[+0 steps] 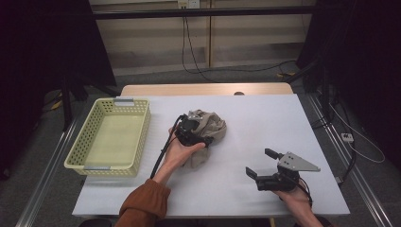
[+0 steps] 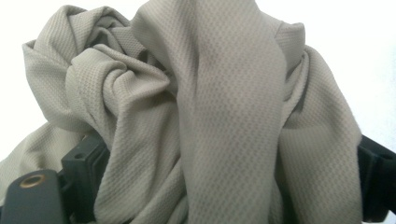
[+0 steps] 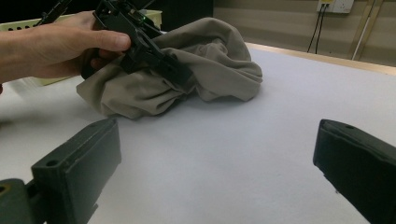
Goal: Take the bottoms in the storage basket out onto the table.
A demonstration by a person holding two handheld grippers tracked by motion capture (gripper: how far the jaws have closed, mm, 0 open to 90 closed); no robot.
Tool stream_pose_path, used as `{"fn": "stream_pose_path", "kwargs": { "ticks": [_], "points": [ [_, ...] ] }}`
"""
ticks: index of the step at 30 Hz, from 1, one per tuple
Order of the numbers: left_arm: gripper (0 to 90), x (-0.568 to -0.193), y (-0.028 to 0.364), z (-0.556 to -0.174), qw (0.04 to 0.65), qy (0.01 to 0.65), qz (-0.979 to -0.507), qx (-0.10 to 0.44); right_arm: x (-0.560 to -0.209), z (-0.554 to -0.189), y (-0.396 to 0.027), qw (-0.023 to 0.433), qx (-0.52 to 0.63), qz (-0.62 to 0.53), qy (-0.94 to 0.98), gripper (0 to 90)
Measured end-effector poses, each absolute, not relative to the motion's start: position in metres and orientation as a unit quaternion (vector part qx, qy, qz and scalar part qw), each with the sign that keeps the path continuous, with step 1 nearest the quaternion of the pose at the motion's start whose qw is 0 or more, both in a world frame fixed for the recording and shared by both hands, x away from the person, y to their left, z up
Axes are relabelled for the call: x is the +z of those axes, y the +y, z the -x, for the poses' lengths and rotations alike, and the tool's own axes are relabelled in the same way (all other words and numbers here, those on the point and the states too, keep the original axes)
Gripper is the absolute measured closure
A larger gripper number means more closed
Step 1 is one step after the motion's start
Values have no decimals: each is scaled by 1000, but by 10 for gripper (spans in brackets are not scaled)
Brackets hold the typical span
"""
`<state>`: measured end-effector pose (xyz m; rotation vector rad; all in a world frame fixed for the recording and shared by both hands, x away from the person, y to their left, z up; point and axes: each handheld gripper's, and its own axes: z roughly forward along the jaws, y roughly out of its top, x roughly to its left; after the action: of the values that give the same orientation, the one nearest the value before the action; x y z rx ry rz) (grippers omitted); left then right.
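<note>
White board covers the bench (image 1: 246, 189), which runs across the high view with a strip of bare wood at its far, twelve o'clock edge. A pale yellow perforated basket (image 1: 75, 156) sits at the nine o'clock side of the bench, near the left border and well apart from everything else. At the middle of the bench lies a crumpled beige cloth (image 1: 215, 124), bunched into a loose heap of folds. The left gripper (image 1: 201, 141), held in the person's left hand (image 1: 178, 152), is pushed into the cloth from its six o'clock side; in the left gripper view its jaws stand wide on either side of a thick hanging fold, which lies between them without being pinched. The right gripper (image 1: 260, 163), in the person's right hand (image 1: 297, 198), rests at about four o'clock from the cloth, well apart from it, its jaws spread open with bare white bench between them.
</note>
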<state>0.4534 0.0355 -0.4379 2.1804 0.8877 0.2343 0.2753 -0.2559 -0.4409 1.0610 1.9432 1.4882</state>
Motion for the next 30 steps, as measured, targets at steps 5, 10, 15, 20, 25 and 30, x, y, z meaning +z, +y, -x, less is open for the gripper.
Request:
{"fn": "stream_pose_path", "kwargs": {
  "ticks": [5,10,15,20,25,30],
  "points": [
    [85,-431,36,-449,381,341,-853,106,-441,-276,-255,236,541,-384,710,9],
    [84,-426,41,-449,390,345,-847,107,-441,-277,-254,235,541,-387,709,9],
    [81,-420,44,-447,398,339,-844,121,-442,-278,-254,235,541,-386,710,9],
    [83,-415,44,-443,409,328,-840,138,-441,-278,-254,235,541,-387,709,9],
    [83,-406,44,-436,428,320,-833,147,-441,-276,-254,237,540,-385,710,8],
    [71,-399,44,-429,445,313,-826,149,-440,-276,-253,238,540,-386,709,8]
  ]
}}
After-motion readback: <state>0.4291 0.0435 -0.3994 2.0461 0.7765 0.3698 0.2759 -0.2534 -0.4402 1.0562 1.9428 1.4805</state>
